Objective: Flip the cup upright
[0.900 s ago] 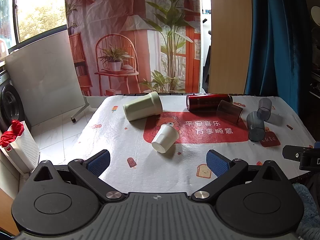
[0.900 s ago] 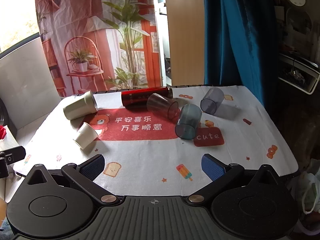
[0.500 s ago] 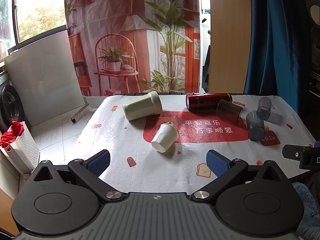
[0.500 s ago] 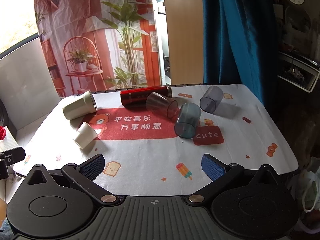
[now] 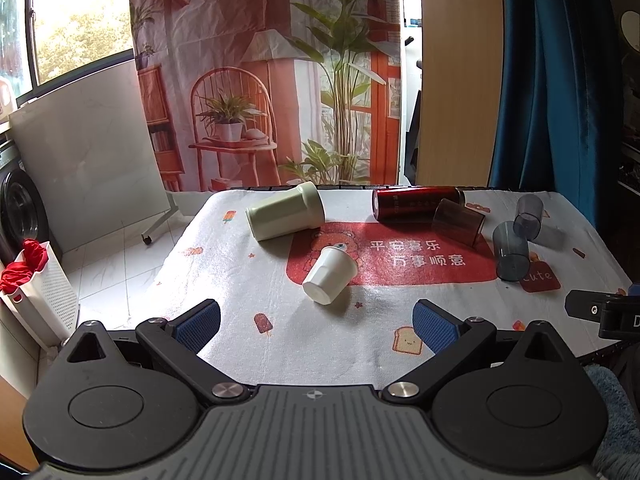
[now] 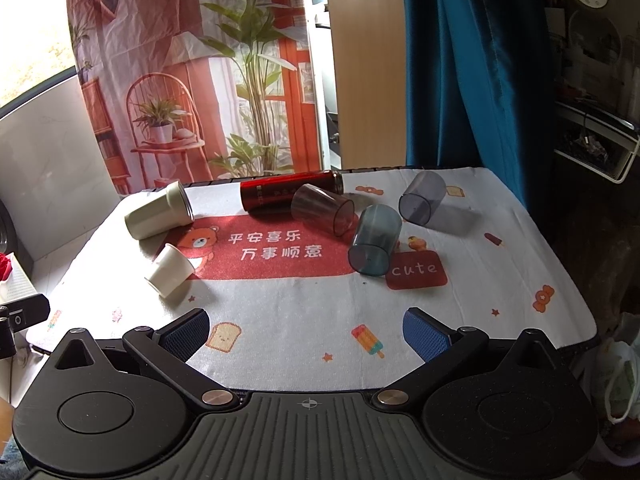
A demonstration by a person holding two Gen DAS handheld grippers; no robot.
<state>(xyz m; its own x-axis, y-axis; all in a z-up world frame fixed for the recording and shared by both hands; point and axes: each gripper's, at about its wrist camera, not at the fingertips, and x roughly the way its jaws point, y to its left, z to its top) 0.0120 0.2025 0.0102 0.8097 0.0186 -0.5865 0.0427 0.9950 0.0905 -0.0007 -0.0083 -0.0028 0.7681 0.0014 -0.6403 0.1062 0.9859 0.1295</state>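
Several cups lie on their sides on the table cloth (image 5: 280, 300). A small white cup (image 5: 329, 275) (image 6: 169, 271) lies nearest my left gripper (image 5: 316, 326), which is open and empty at the near edge. A pale green tumbler (image 5: 285, 215) (image 6: 159, 215), a red bottle (image 5: 416, 203) (image 6: 289, 194), a brown clear cup (image 5: 458, 222) (image 6: 323, 209), a blue-grey clear cup (image 5: 510, 251) (image 6: 374, 245) and a grey clear cup (image 5: 528, 216) (image 6: 422, 197) lie farther back. My right gripper (image 6: 306, 334) is open and empty.
The cloth (image 6: 500, 288) hangs over the table edges. A white bin (image 5: 38, 288) with red cloth stands on the floor at left. A blue curtain (image 6: 472, 64) hangs behind right. A white bag (image 6: 618, 376) hangs low at right.
The right wrist view has shifted very slightly. No cup has moved and both grippers stay open.
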